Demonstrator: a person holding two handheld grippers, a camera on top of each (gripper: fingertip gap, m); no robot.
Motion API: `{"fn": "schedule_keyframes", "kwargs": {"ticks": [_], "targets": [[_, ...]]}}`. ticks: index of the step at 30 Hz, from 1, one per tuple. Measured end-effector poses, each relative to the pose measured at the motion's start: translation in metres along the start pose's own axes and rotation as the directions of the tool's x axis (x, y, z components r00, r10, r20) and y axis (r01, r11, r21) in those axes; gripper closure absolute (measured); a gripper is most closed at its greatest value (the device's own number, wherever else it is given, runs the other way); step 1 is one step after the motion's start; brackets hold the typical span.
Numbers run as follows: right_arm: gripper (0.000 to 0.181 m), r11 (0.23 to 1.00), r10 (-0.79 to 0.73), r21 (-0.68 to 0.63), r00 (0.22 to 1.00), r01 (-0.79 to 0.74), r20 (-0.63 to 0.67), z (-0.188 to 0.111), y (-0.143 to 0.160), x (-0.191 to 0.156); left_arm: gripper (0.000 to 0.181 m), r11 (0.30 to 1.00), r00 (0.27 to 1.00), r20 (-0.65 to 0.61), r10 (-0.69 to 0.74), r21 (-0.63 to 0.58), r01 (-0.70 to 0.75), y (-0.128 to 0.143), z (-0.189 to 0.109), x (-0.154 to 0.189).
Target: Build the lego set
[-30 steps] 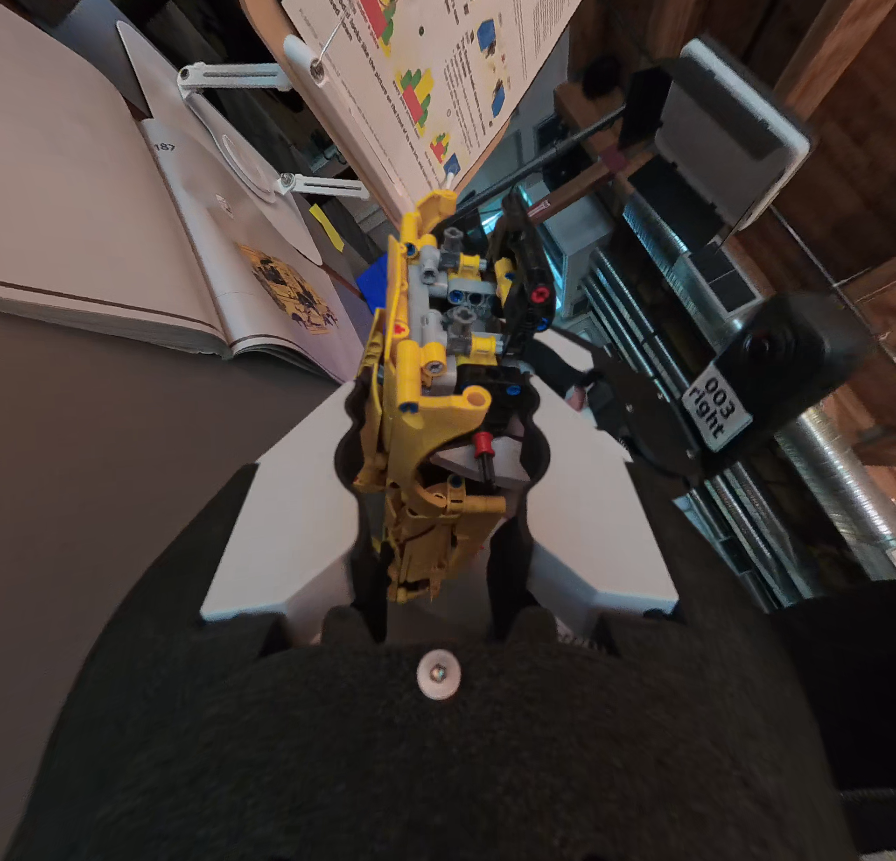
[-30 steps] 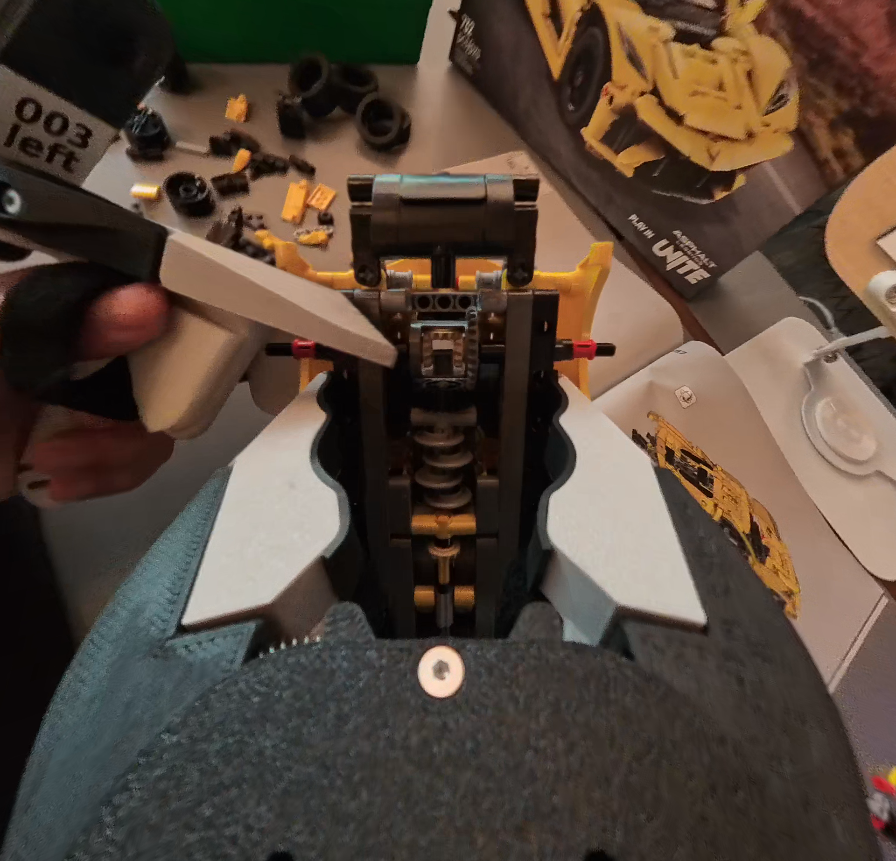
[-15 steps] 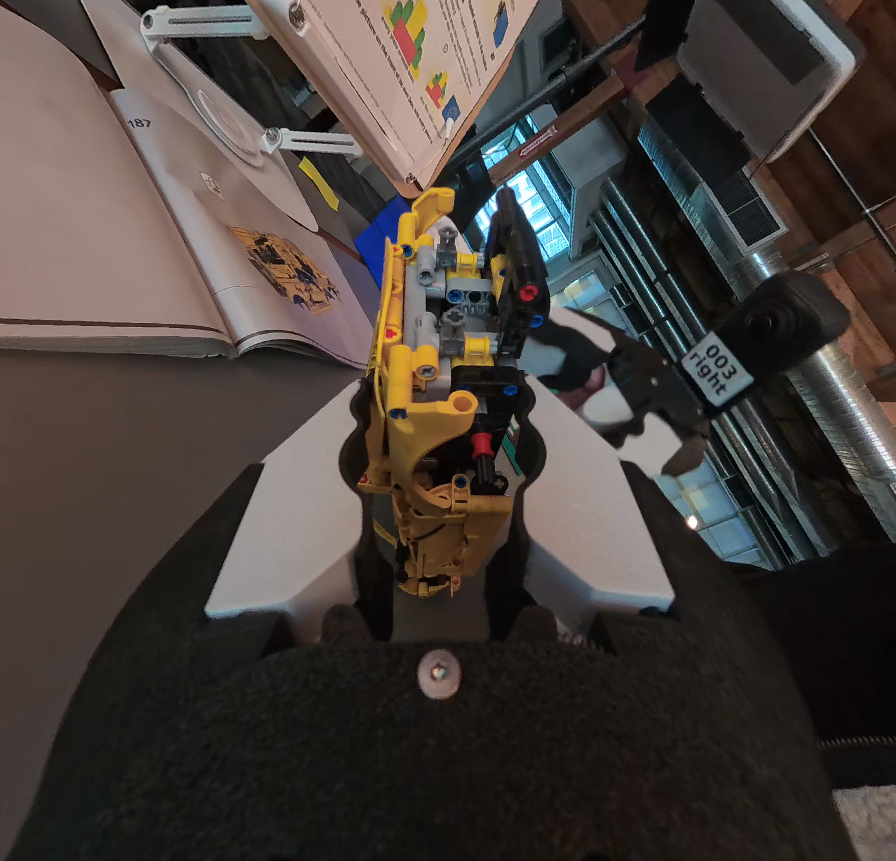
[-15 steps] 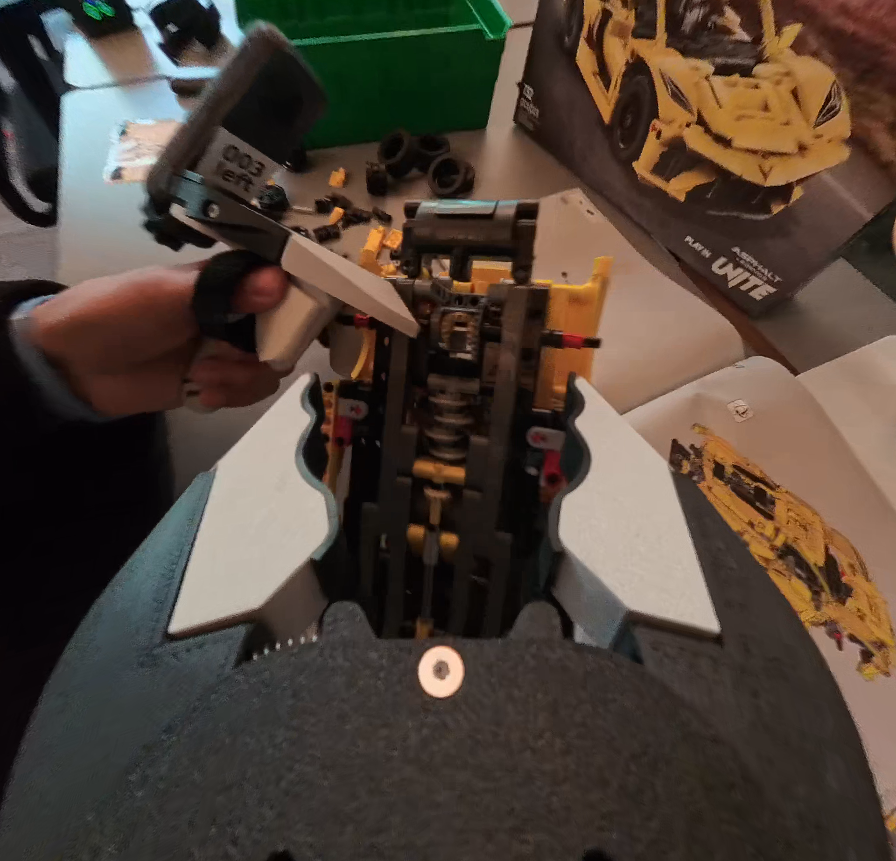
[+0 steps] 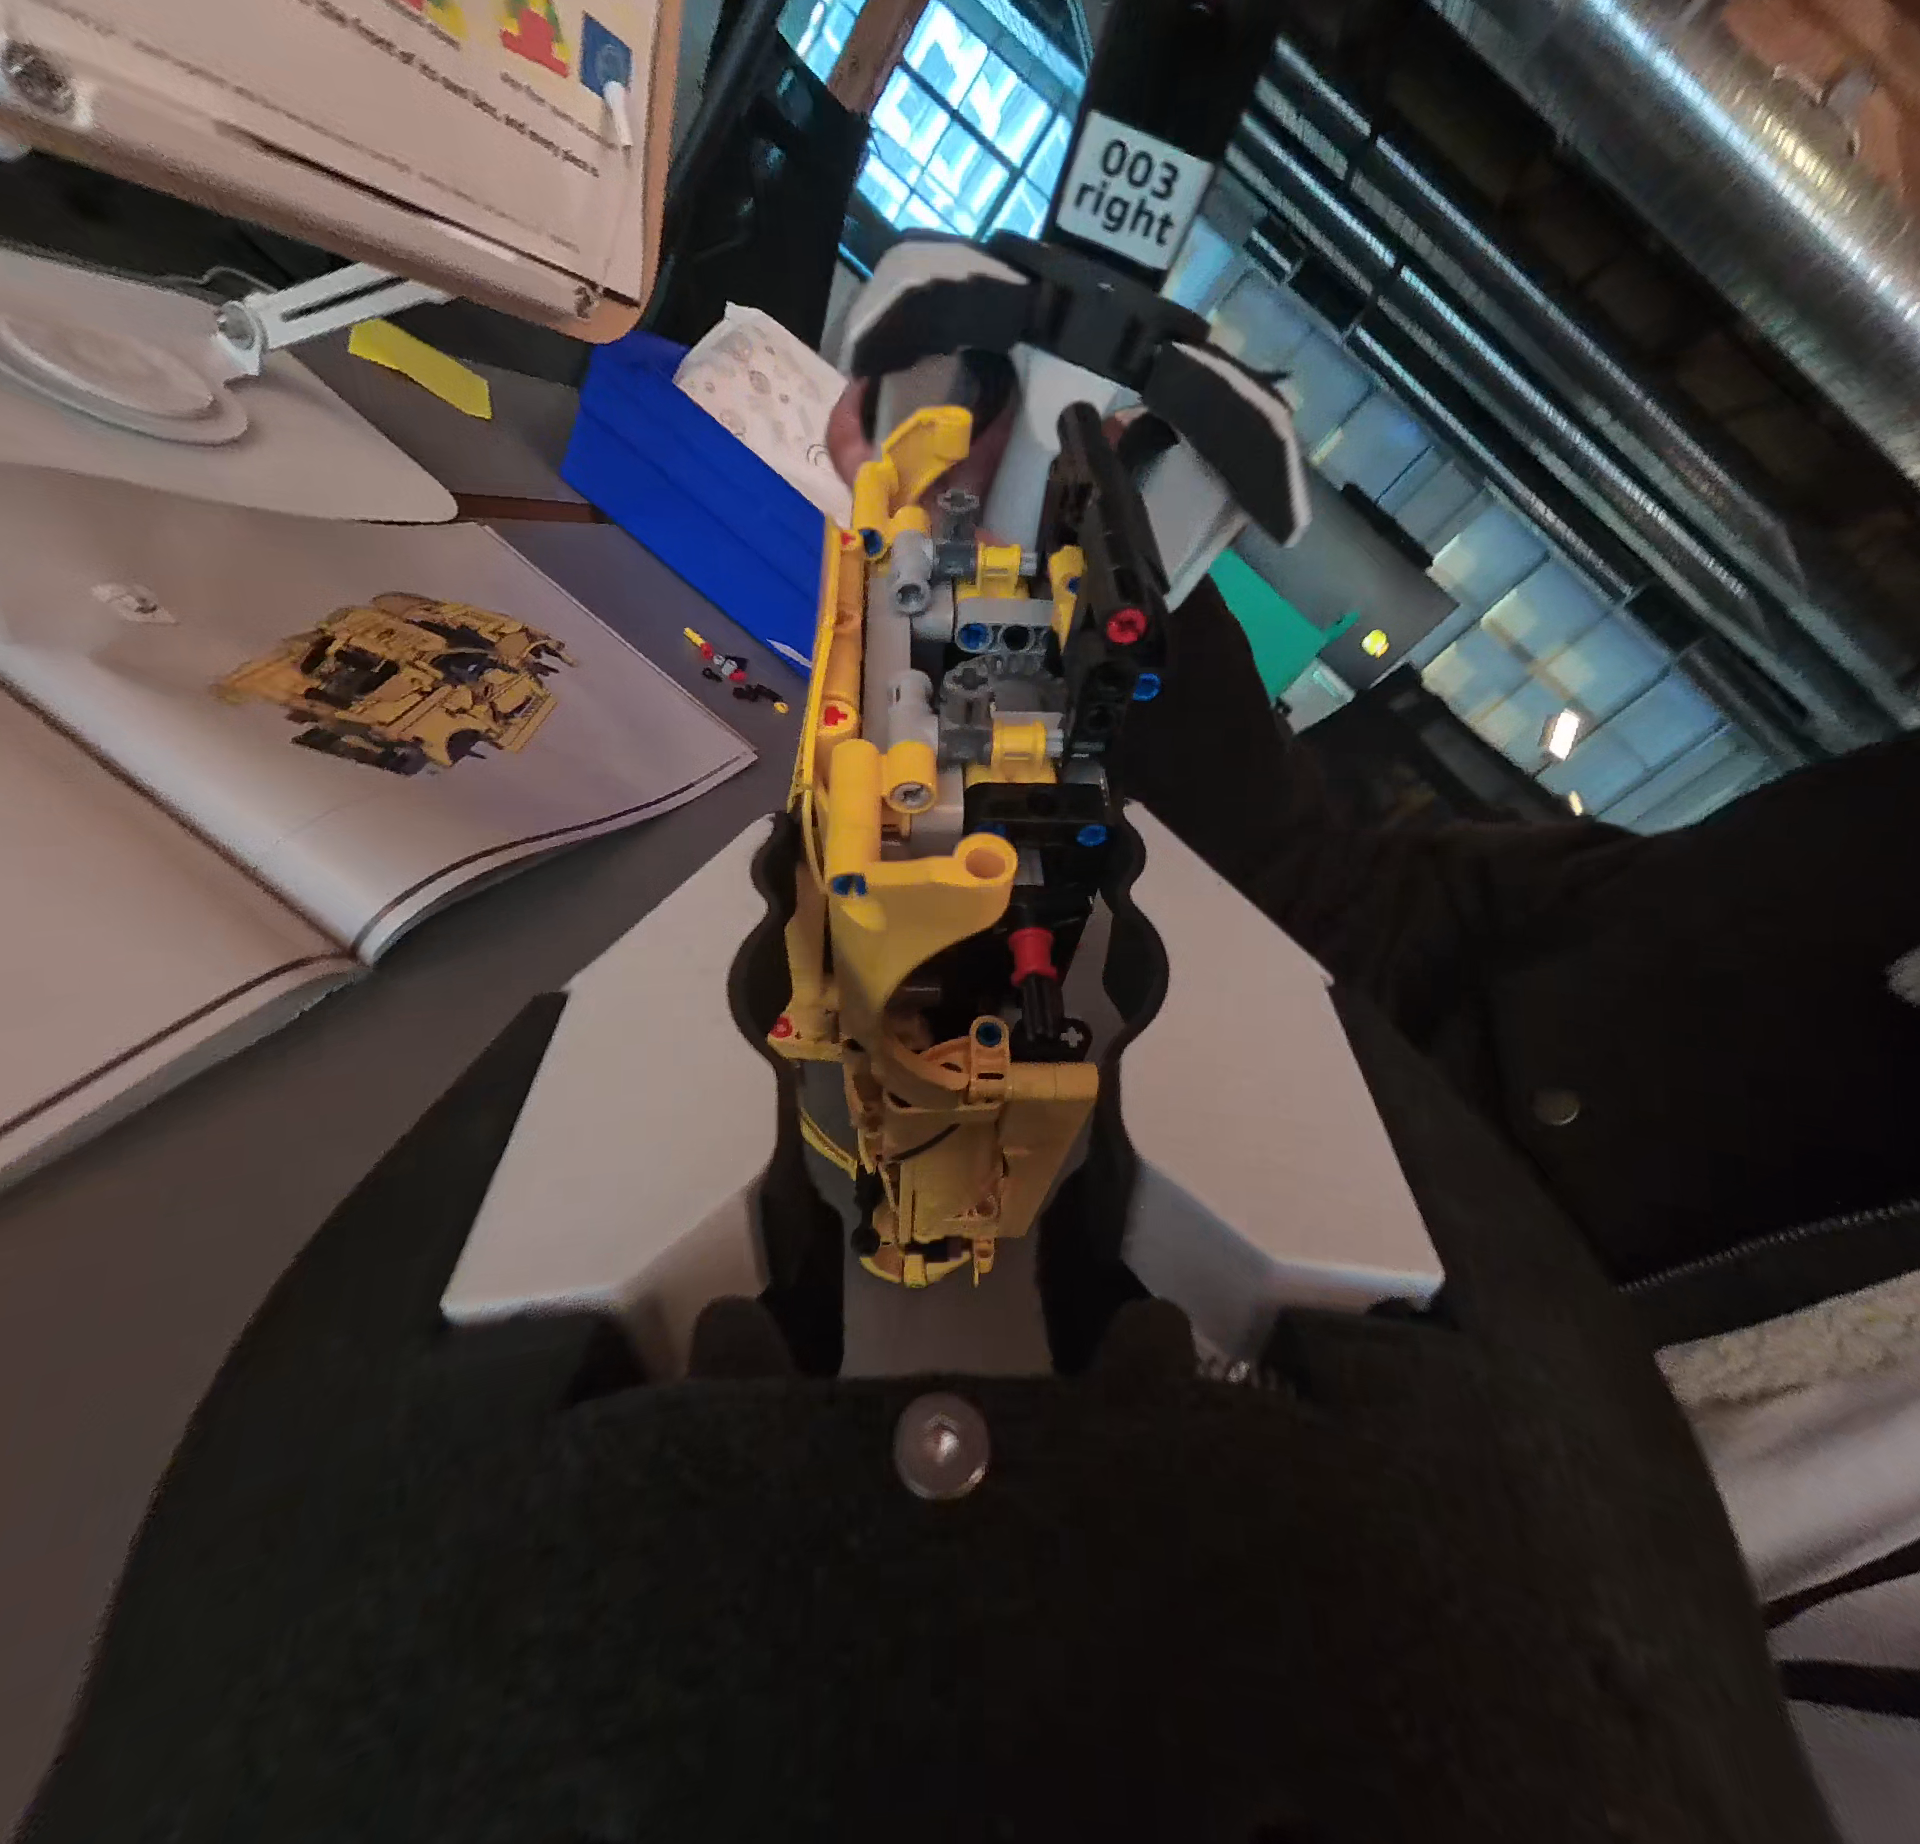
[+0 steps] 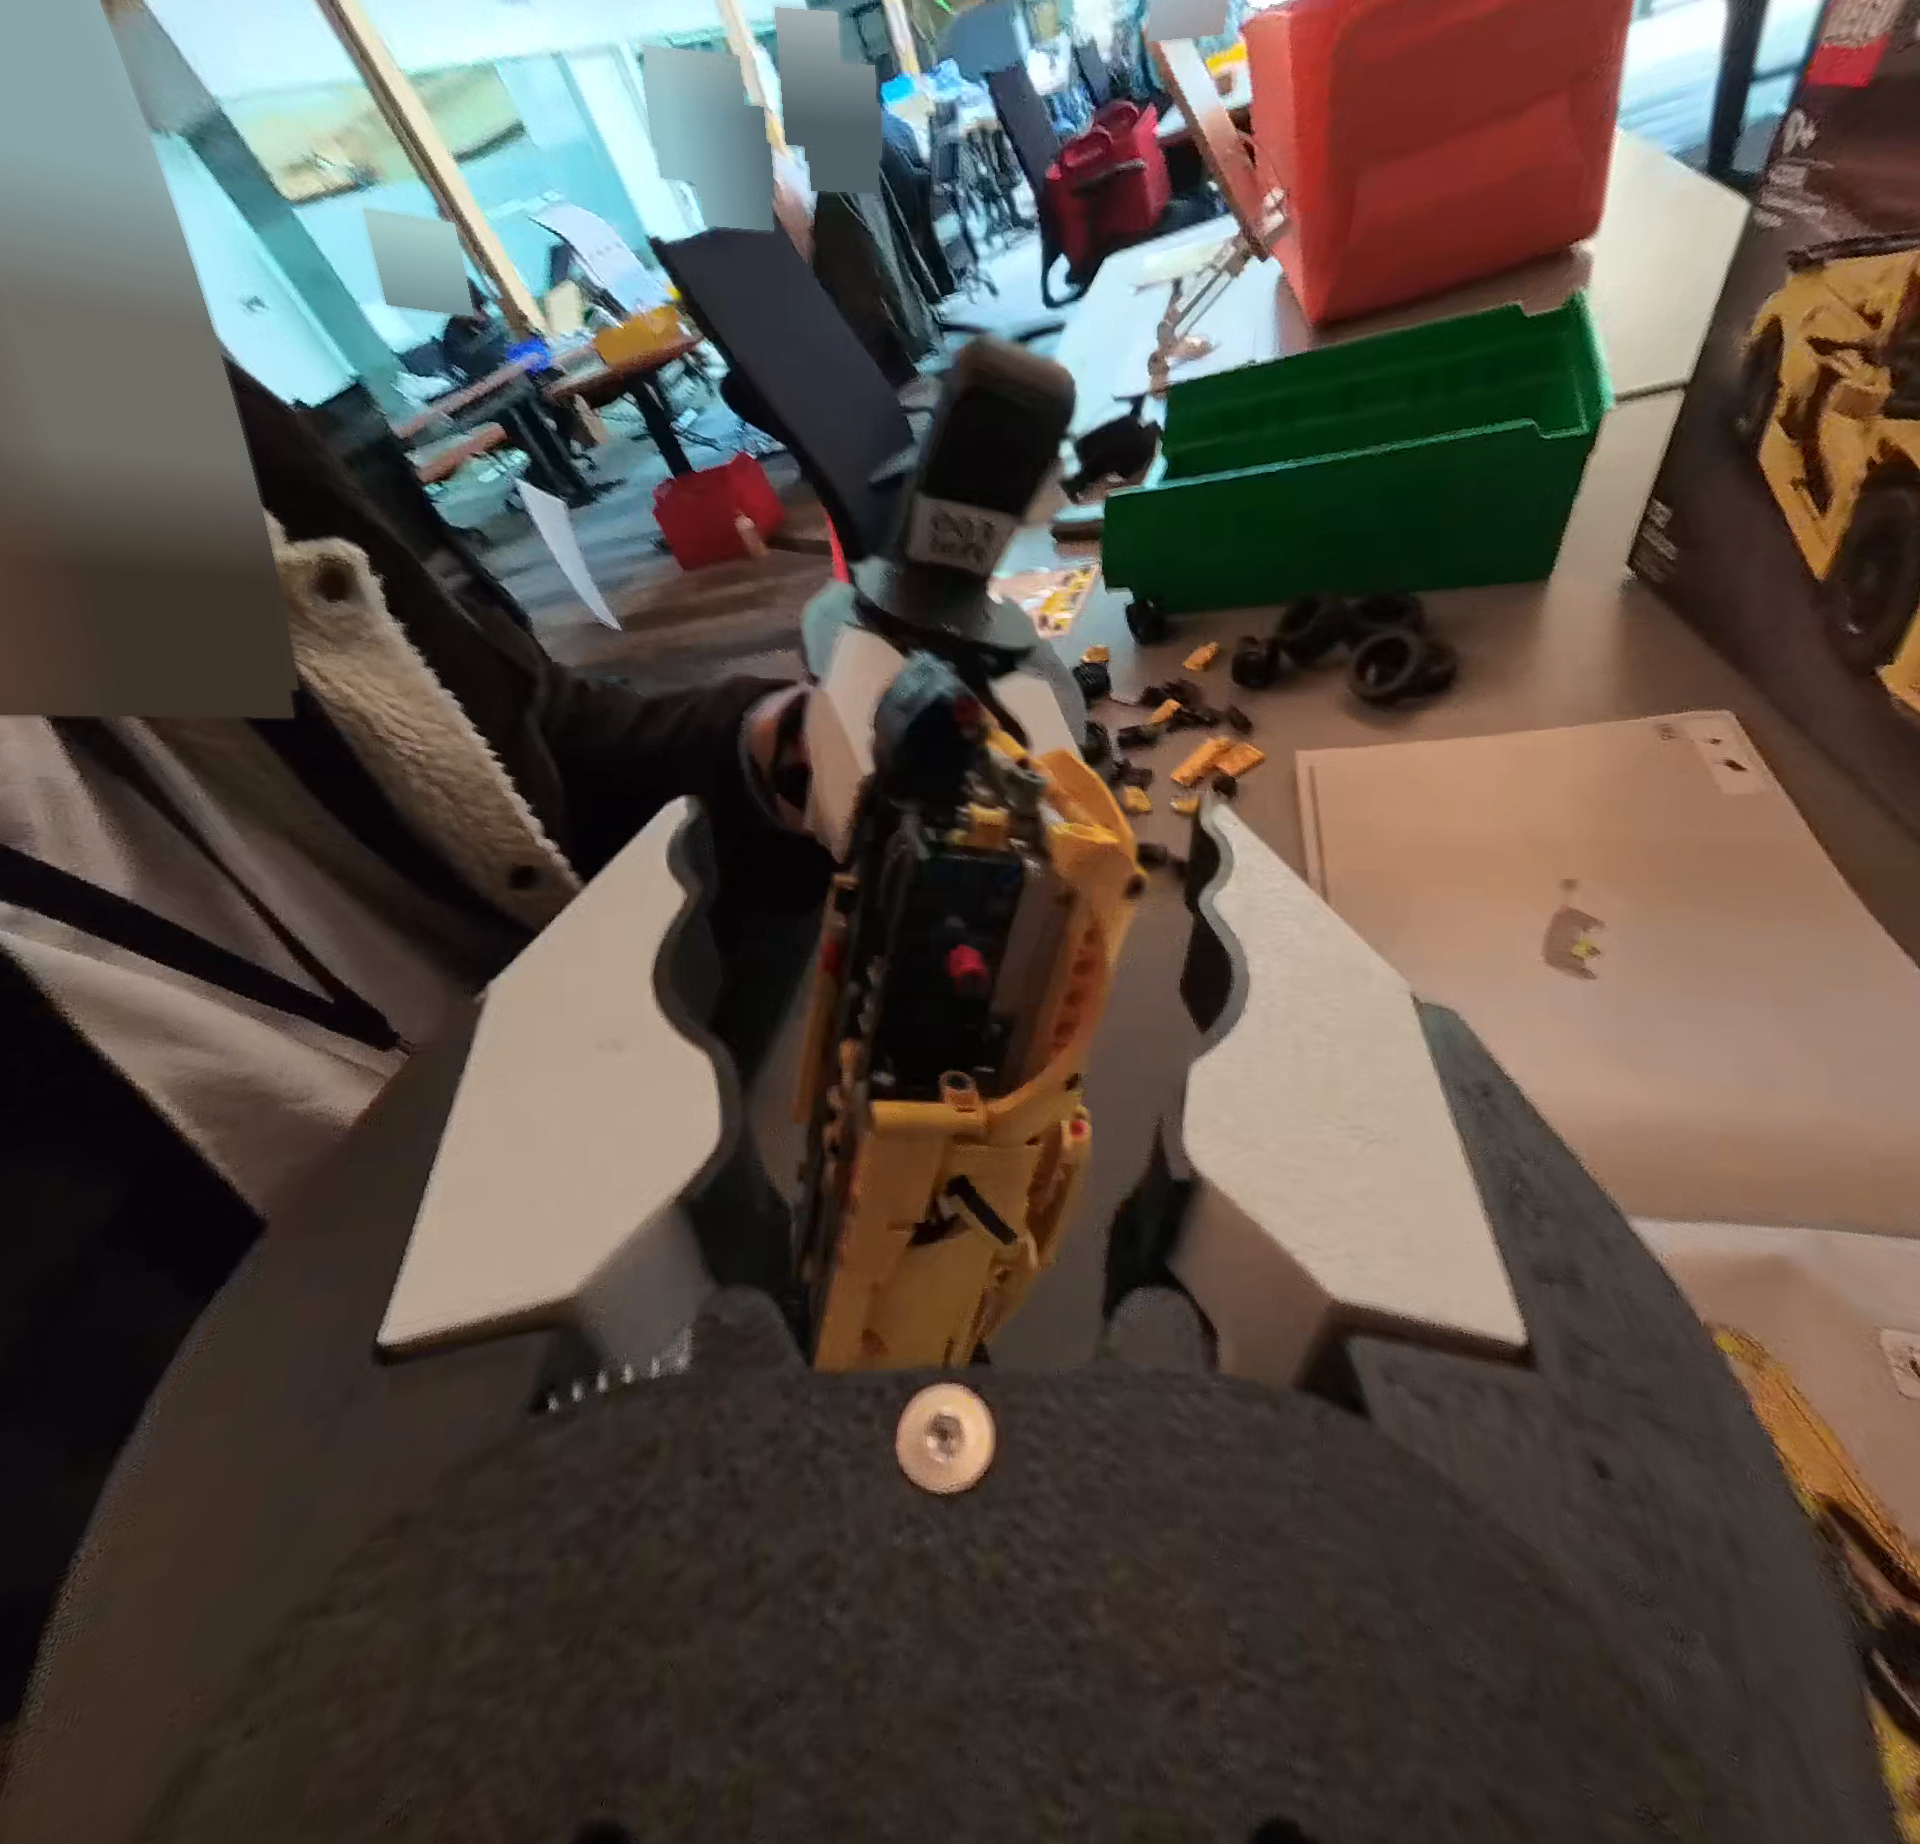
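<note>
Left tongs (image 5: 940, 973) clenched on the car (image 5: 940, 859), a yellow-and-black part-built chassis held up off the worktop (image 5: 208, 1275), long axis pointing away from my camera. The lower end of the car sinks between the fingers (image 5: 623, 1119), so I cannot see where it ends.

Right tongs (image 6: 951, 973) released: fingers (image 6: 582, 1119) spread wide, a clear gap on both sides of the car (image 6: 956, 1015), which runs up between them without touching either. In the right wrist view the car's near end is cut off behind the tongs' body, and the picture is smeared; small pins and axles hard to make out.

Each view shows the other tongs at the car's far end. From the left, the right tongs (image 5: 1070, 392) sit behind the car's tip, partly hidden by it. From the right, the left tongs (image 6: 935, 714) close round the far tip; the hand behind them is mostly covered.

Around: open manual (image 5: 364, 703) lying left, a blue bin (image 5: 675, 485) beyond it, a few loose pins (image 5: 732, 667) on the worktop. Right side: green bin (image 6: 1351, 485), black tyres (image 6: 1371, 651), scattered yellow and black parts (image 6: 1184, 745), a white booklet (image 6: 1610, 911), the set's box (image 6: 1829, 423) cut off at the frame edge. A dark sleeve (image 5: 1455, 963) crosses behind the car.
</note>
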State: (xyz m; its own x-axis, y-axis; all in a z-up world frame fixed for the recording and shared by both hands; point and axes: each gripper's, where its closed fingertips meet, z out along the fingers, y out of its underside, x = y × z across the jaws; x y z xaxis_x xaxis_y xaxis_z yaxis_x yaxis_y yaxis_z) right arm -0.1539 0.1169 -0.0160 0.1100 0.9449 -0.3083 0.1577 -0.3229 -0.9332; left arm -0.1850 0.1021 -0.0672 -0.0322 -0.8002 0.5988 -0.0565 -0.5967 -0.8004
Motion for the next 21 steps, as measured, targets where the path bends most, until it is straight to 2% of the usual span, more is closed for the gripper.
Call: {"fn": "schedule_keyframes", "kwargs": {"ticks": [3, 5, 7, 10, 14, 21], "targets": [[0.093, 0.999, -0.010, -0.037, 0.999, 0.009, -0.033, 0.002, 0.011, -0.004, 0.123, 0.996, 0.997, 0.000, 0.071, -0.058, -0.071, -0.002, 0.010, 0.014], [0.103, 0.999, 0.037, -0.016, 0.999, -0.037, -0.001, 0.004, 0.011, -0.015, 0.123, 0.989, 0.993, -0.009, 0.119, -0.088, -0.120, -0.002, 0.017, 0.024], [0.122, 0.998, 0.062, -0.013, 0.998, -0.062, 0.019, 0.002, 0.012, -0.022, 0.123, 0.981, 0.988, -0.009, 0.155, -0.114, -0.155, -0.001, 0.023, 0.032], [0.127, 0.998, 0.060, 0.020, 0.998, -0.060, 0.012, -0.004, 0.017, -0.026, 0.123, 0.976, 0.984, -0.008, 0.178, -0.129, -0.178, -0.001, 0.027, 0.038], [0.128, 0.990, 0.103, 0.089, 0.993, -0.108, 0.063, -0.006, 0.018, -0.033, 0.123, 0.973, 0.983, -0.005, 0.186, -0.136, -0.185, 0.001, 0.032, 0.042], [0.129, 0.987, 0.075, 0.139, 0.994, -0.085, 0.077, -0.009, 0.016, -0.044, 0.124, 0.955, 0.966, 0.023, 0.256, -0.160, -0.249, 0.003, 0.033, 0.051]]}}
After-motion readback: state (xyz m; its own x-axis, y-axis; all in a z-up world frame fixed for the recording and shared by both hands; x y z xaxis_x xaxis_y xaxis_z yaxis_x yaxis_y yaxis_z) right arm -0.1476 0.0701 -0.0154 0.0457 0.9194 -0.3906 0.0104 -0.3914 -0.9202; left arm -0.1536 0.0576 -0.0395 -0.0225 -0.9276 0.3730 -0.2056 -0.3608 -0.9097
